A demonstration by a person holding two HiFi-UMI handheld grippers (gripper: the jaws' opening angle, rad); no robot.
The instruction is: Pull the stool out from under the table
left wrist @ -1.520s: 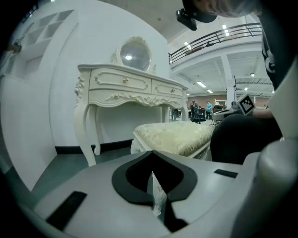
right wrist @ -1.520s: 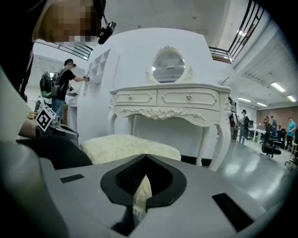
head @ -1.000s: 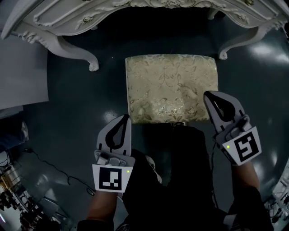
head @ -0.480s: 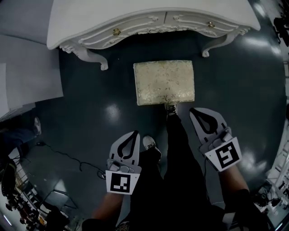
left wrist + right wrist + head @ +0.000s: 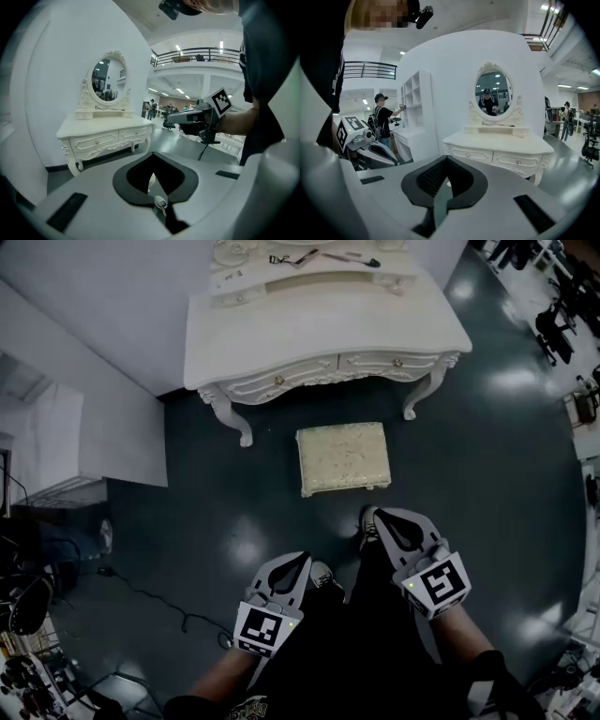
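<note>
We stand on a dark, glossy floor [image 5: 178, 521] in a bright hall. Nearest to us are our own black-trousered legs [image 5: 375, 634] and a white shoe [image 5: 324, 576]. Just ahead of them we hold the grey left gripper [image 5: 303, 559] and the grey right gripper [image 5: 381, 515] low, side by side and apart. Each has its jaws drawn together, with nothing between them. Beyond the grippers and well apart from them, the cream rectangular stool with a patterned fabric seat [image 5: 342, 457] stands on the floor. Its whole seat shows, out in front of the white carved dressing table [image 5: 319, 334] and near that table's curved front legs. On the table's far edge stands an oval white-framed mirror [image 5: 493, 93], against a white wall [image 5: 103, 296].
</note>
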